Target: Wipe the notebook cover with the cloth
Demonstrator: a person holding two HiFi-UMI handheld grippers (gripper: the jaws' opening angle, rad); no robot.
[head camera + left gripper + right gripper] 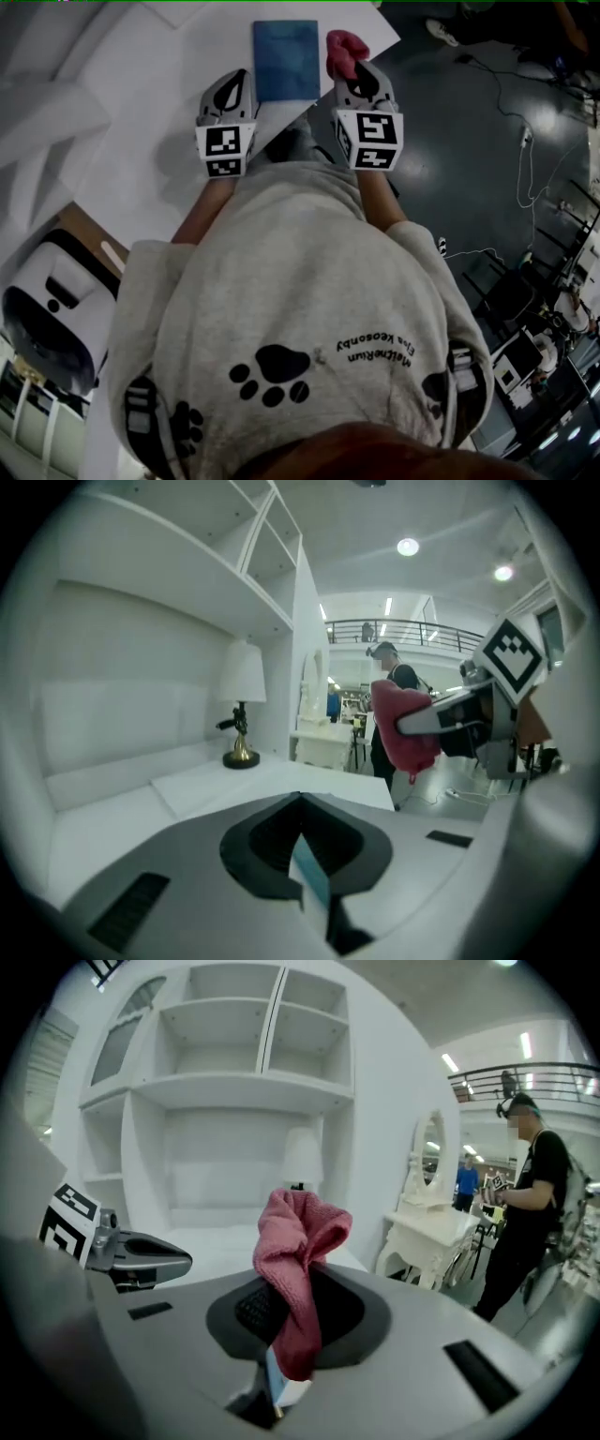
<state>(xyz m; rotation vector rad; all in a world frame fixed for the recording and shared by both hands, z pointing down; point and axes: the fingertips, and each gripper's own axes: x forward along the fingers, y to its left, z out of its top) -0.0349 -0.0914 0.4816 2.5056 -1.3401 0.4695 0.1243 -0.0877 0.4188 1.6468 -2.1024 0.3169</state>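
Two grippers flank the blue notebook (286,58), which lies flat on the white tabletop (159,112). The right gripper (354,73) pinches a pink cloth (344,52), bunched beside the notebook's right edge. The left gripper (240,82) has its jaws pressed together, with nothing between them.

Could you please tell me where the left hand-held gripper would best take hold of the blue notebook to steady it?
Probably its left long edge, coming in from the left. The notebook lies flat on the white table, and that edge is bare and beside the left hand-held gripper; the right hand-held gripper holds the cloth.
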